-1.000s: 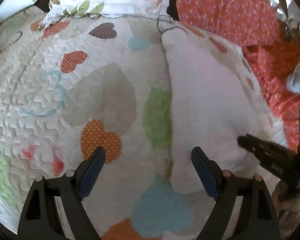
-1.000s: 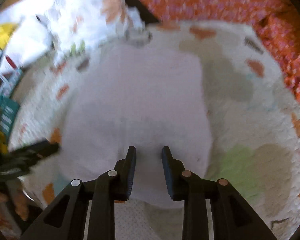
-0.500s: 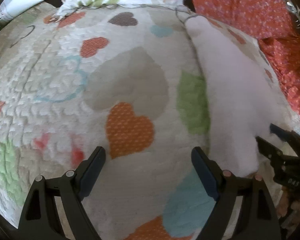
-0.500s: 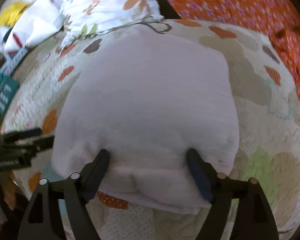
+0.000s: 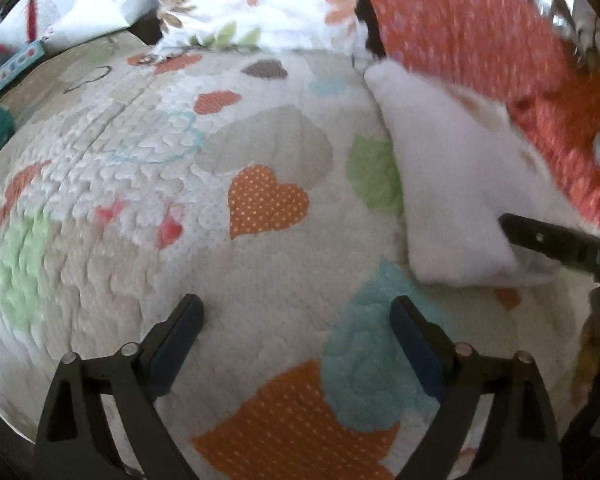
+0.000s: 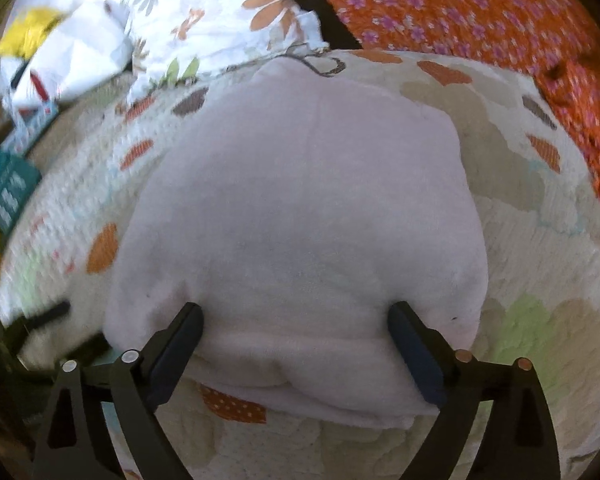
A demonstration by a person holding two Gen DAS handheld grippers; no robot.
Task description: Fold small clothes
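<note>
Right gripper (image 6: 296, 320) wide over folded white cloth (image 6: 300, 216)

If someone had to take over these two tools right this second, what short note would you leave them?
Right tool: open, its jaws have just been opening, straddling the near edge of the white cloth without pinching it.
Left tool: open, holding nothing, over bare heart-print quilt; its jaws have just been widening a little.
The cloth lies folded flat on the quilt; layered edges show at its near end.
Done: at least one fold, cloth let go.
Left: probably a further fold, or setting it aside.
</note>
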